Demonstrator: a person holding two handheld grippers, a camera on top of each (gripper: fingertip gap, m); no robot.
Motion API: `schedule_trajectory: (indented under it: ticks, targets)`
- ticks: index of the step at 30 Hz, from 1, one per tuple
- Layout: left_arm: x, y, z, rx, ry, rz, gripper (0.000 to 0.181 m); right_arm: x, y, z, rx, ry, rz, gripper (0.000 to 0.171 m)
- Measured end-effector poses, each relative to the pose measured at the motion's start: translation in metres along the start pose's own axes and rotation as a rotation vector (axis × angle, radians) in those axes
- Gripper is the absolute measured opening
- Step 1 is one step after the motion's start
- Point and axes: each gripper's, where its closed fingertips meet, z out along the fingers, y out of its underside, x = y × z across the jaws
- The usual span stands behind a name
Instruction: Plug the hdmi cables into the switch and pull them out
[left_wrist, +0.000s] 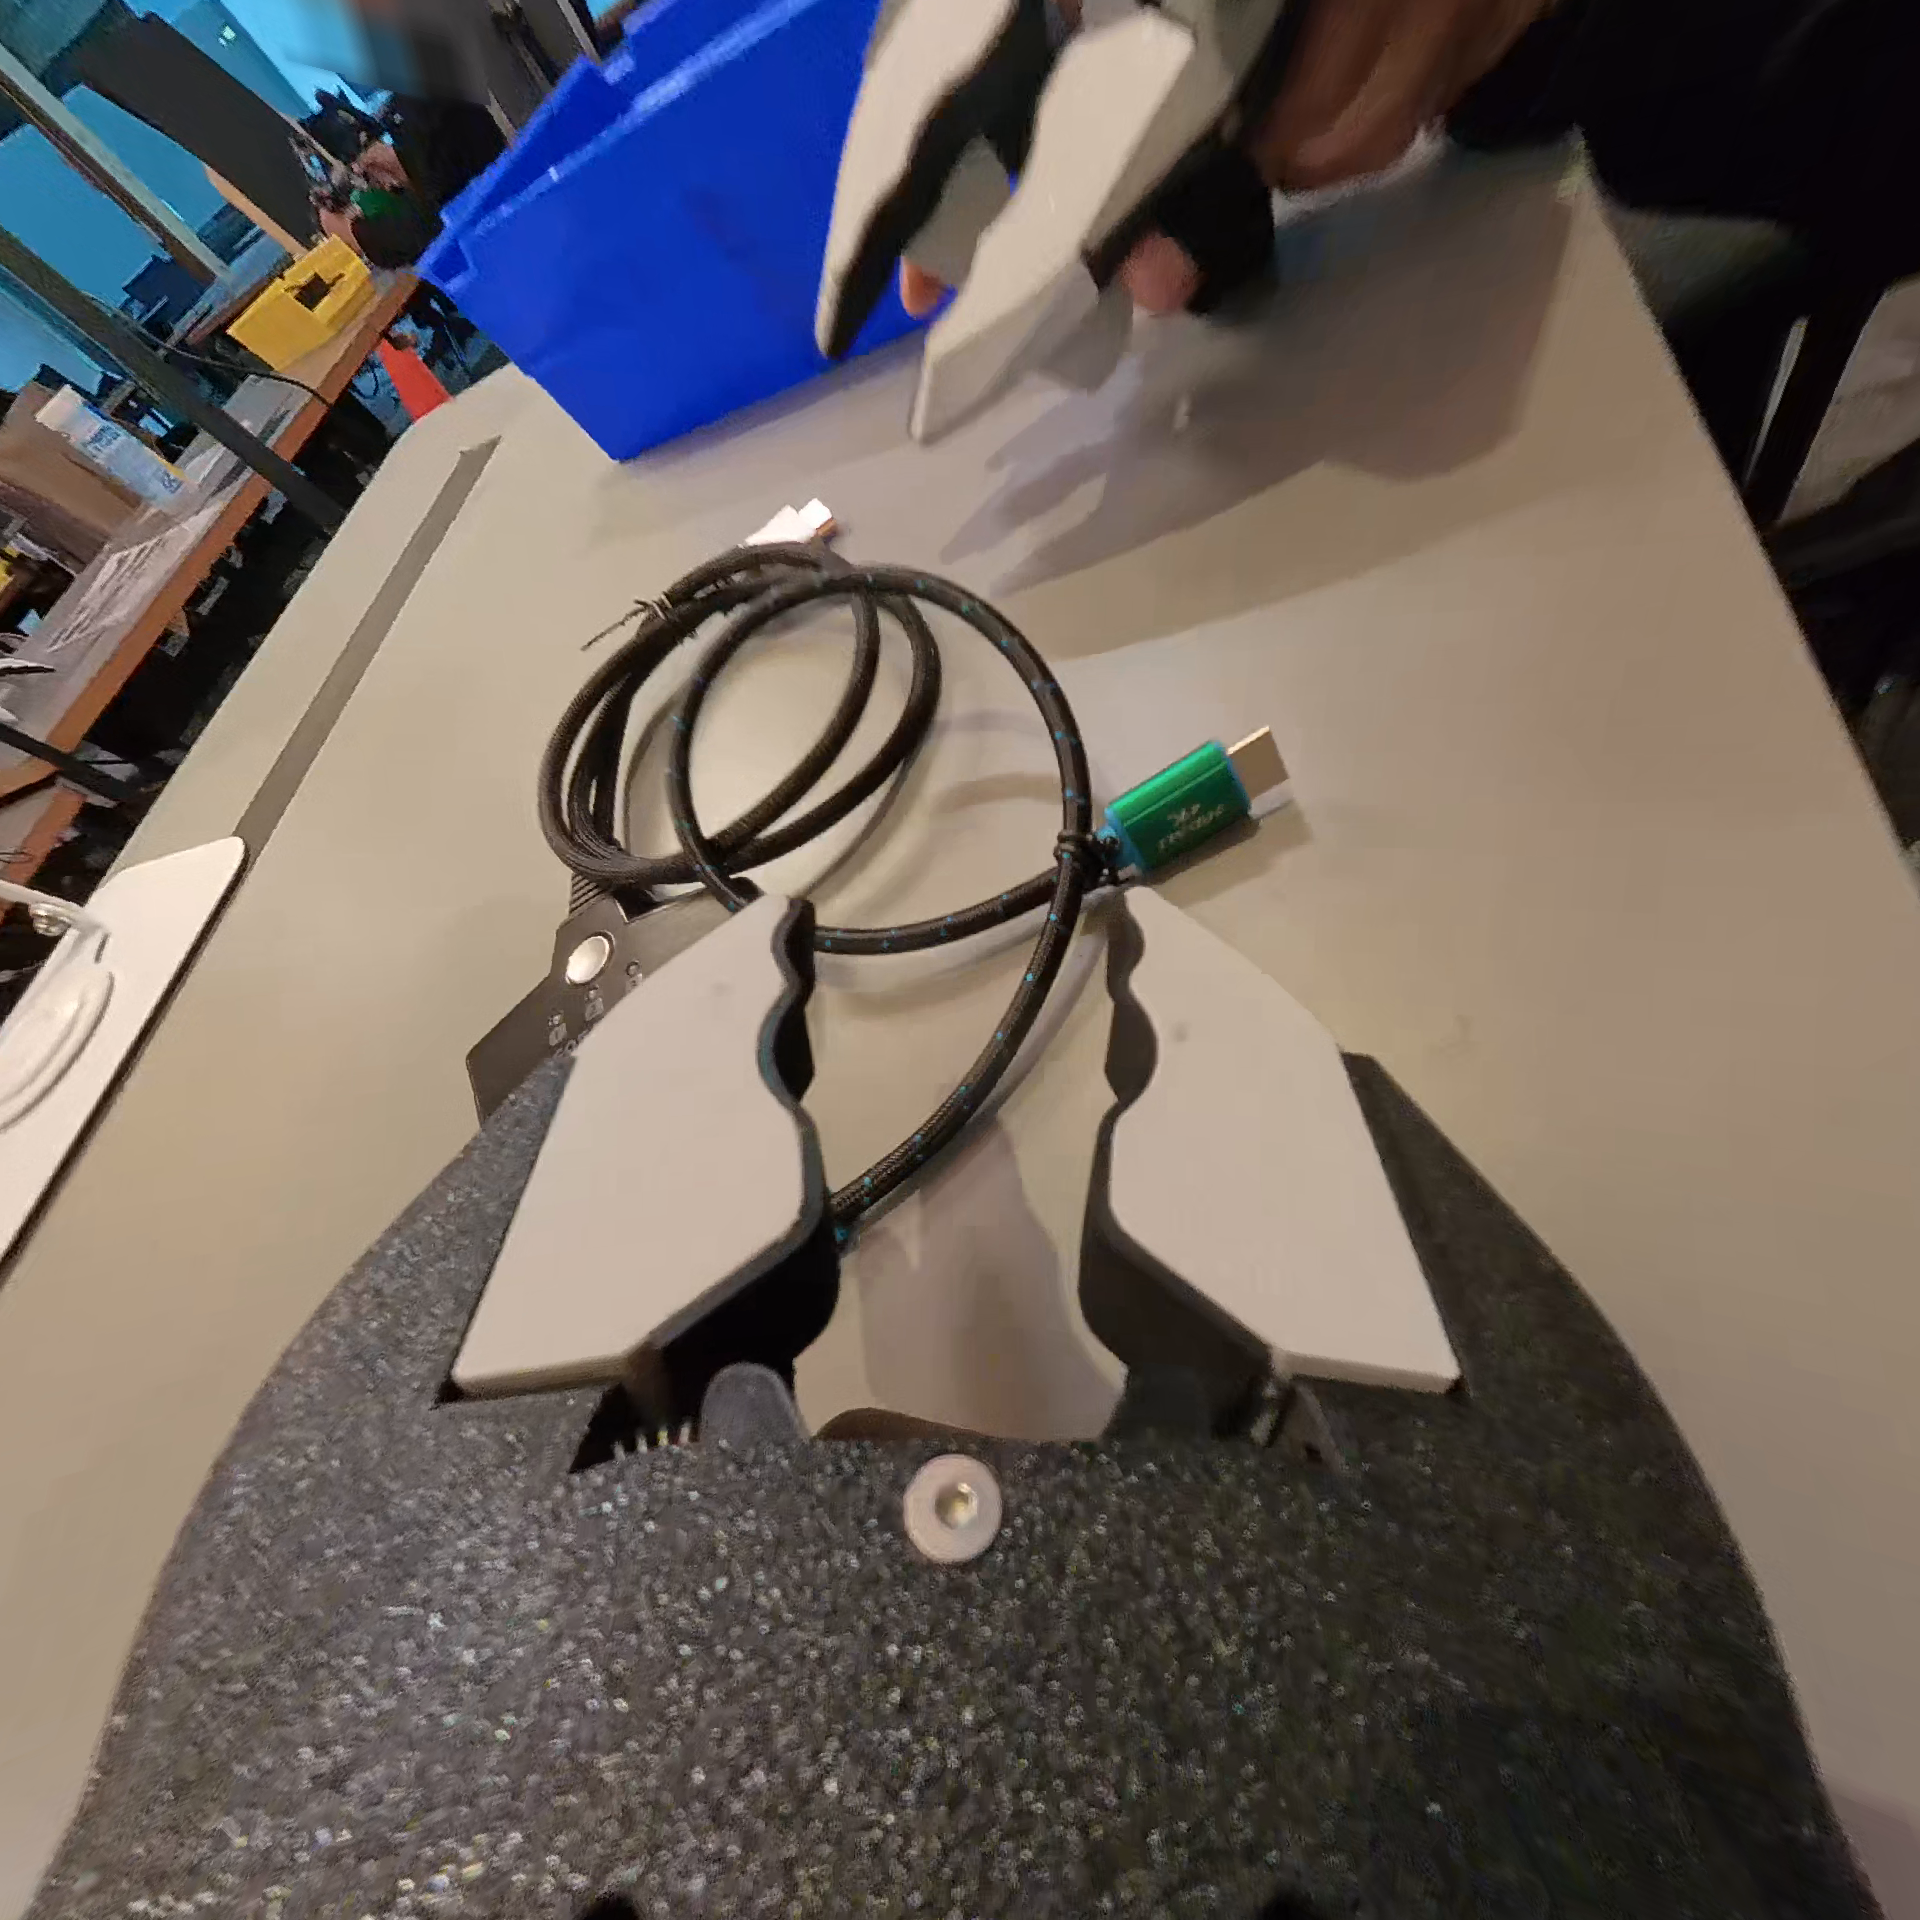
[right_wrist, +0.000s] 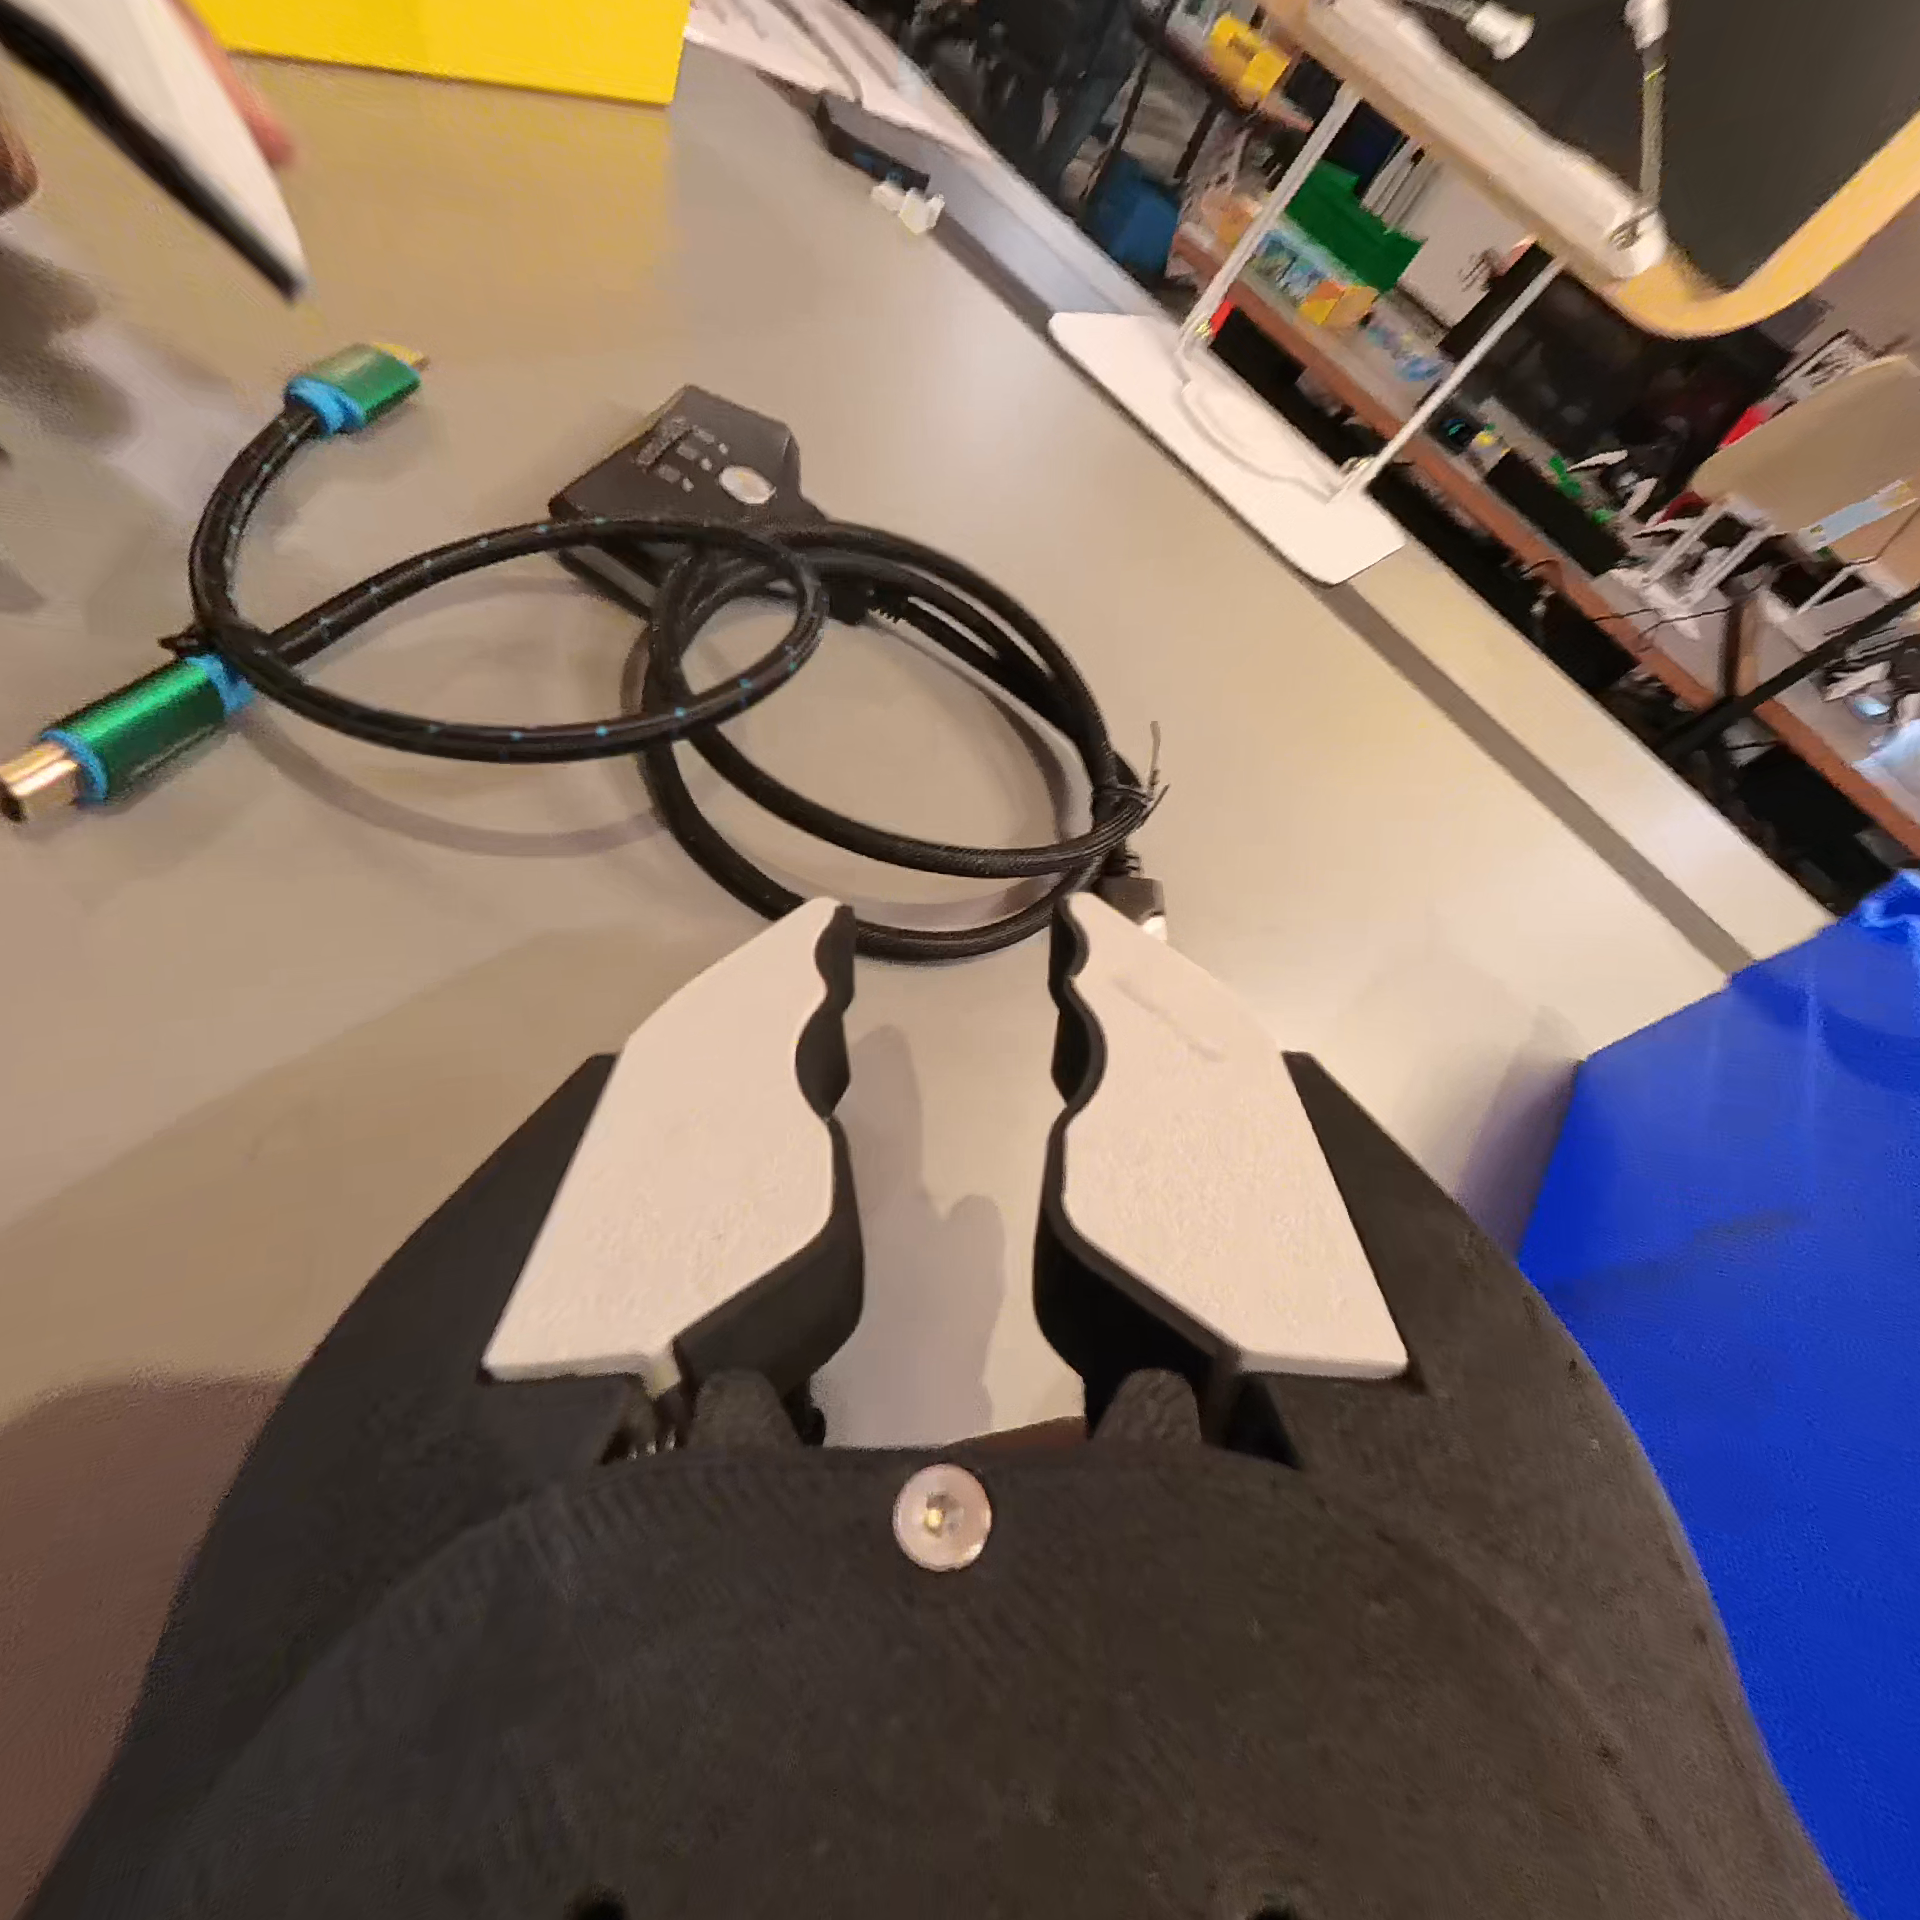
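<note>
Both stand apart, empty: the left hand-held gripper (left_wrist: 951, 914) over the braided cable (left_wrist: 997, 665), the right hand-held gripper (right_wrist: 951, 920) beside it.

Even overhead light, soft shadows, wide-angle edge warp, bg w/ motion blur.

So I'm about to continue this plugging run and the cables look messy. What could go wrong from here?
1. The braided cable loops over the black cable and across the switch, so lifting a green plug may drag the switch.
2. The left gripper is open with the braided cable running between its fingers, so closing could pinch cable rather than plug.
3. Both plugs lie loose, so they may slide when nudged.
</note>
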Motion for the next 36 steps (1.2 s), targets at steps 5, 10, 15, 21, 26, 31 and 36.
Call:
schedule_trajectory:
  ticks: [5, 10, 15, 21, 26, 31, 36]
  targets:
    - [-0.041, -0.005, -0.016, 0.068, -0.111, -0.169, 0.057, -0.016, 0.012, 0.018, -0.124, -0.155, 0.000, 0.057]
    - [-0.112, 0.004, -0.019, -0.100, -0.259, -0.209, 0.063, -0.026, 0.012, 0.050, -0.226, -0.245, -0.112, 0.069]
    - [-0.175, 0.000, 0.004, -0.175, -0.283, -0.189, 0.063, -0.001, 0.008, 0.080, -0.349, -0.243, -0.257, 0.075]
    - [-0.231, 0.032, 0.015, -0.034, -0.425, -0.297, 0.061, 0.057, 0.010, 0.099, -0.473, -0.098, -0.324, 0.072]
    - [-0.235, 0.060, -0.015, 0.050, -0.451, -0.325, 0.055, 0.043, -0.018, 0.103, -0.371, -0.203, -0.195, 0.064]
    - [-0.229, 0.085, -0.027, 0.051, -0.435, -0.449, 0.053, -0.004, -0.052, 0.105, -0.240, -0.330, -0.131, 0.056]
    - [-0.214, 0.081, -0.008, -0.010, -0.370, -0.424, 0.054, -0.041, -0.072, 0.094, -0.166, -0.500, 0.086, 0.046]
